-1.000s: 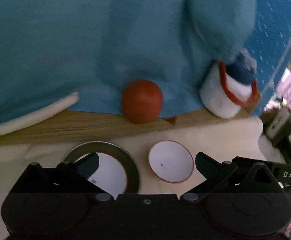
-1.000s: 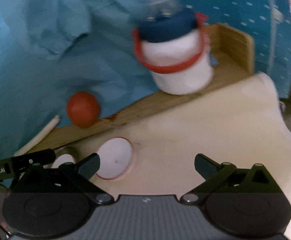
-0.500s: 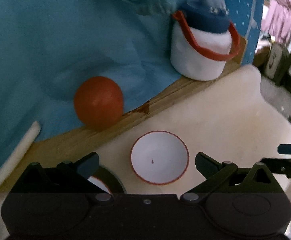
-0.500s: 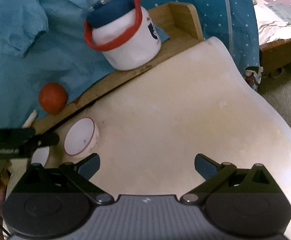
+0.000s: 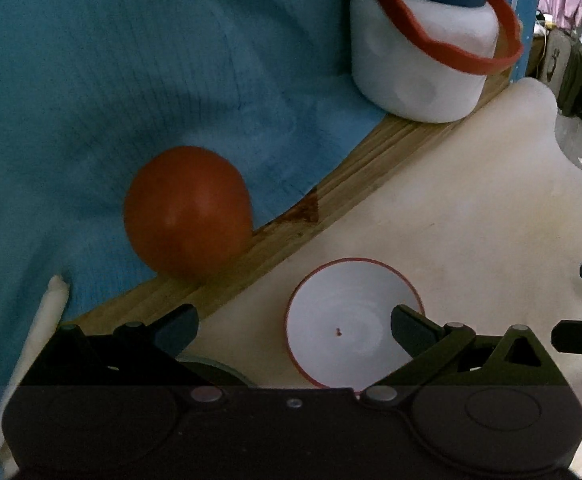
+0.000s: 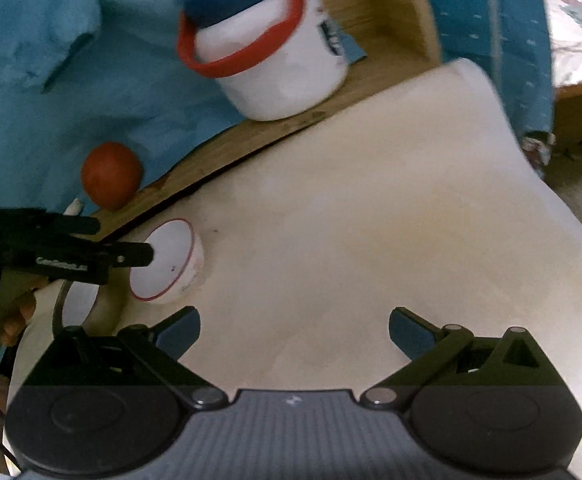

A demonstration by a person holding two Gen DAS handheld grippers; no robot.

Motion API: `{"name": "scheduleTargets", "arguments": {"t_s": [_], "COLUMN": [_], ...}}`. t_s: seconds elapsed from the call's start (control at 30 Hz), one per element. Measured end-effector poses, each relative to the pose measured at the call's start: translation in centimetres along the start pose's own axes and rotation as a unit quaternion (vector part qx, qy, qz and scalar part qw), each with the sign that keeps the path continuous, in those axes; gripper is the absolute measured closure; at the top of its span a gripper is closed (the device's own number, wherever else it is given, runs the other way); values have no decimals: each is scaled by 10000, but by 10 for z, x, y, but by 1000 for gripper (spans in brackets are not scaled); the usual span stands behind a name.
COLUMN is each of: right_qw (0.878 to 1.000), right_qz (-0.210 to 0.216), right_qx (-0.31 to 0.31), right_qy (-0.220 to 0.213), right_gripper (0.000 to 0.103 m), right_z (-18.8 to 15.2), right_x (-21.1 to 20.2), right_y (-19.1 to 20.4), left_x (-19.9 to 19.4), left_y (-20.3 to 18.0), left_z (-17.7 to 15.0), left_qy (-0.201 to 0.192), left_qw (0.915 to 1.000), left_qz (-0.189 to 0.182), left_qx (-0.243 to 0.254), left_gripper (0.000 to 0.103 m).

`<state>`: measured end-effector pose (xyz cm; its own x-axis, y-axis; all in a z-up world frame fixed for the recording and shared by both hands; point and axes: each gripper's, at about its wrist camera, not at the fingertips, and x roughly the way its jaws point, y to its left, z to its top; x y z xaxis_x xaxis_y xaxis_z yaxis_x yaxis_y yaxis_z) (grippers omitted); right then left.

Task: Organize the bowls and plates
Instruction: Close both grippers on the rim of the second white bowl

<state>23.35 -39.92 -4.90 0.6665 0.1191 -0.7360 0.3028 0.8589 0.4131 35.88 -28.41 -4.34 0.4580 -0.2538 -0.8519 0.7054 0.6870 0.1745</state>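
Observation:
A small white bowl with a red rim point(image 5: 349, 320) sits on the cream table top; it also shows in the right wrist view point(image 6: 167, 266). My left gripper point(image 5: 294, 322) is open, and its right finger point(image 5: 411, 326) reaches over the bowl's inside. From the right wrist view the left gripper point(image 6: 91, 246) comes in from the left, one finger at the bowl's rim. A second white dish in a grey ring point(image 6: 77, 304) lies left of the bowl. My right gripper point(image 6: 294, 330) is open and empty over bare table.
A red ball point(image 5: 187, 210) rests on a wooden ledge point(image 5: 331, 196) against blue cloth point(image 5: 131, 60). A white jar with a red handle and blue lid point(image 6: 271, 48) stands on the ledge. The table's right edge point(image 6: 571, 232) drops to the floor.
My left gripper has moved forward and left, so the bowl now sits under its right finger. The grey-ringed dish has slipped almost out of the left view. The right view shifted slightly.

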Motion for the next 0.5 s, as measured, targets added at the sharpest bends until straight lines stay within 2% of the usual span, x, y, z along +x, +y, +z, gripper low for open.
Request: {"name": "scheduleTargets", "arguments": {"t_s": [0.23,0.5], "right_qw": [9991,9983], "right_qz": [194,248], "right_qx": [-359,-506], "right_qy": [126,180], "right_gripper": [0,0], "right_z": [16,26], "right_x": [26,45], "right_y": [15,26], "left_x": [9,11], "left_y": [-2,-2], "left_z": [4,9], "left_qy": [79,156], "left_qw": [9986,9974], "left_qz": [-7,19], "left_qx": [526,697], "left_gripper": [1,1]}}
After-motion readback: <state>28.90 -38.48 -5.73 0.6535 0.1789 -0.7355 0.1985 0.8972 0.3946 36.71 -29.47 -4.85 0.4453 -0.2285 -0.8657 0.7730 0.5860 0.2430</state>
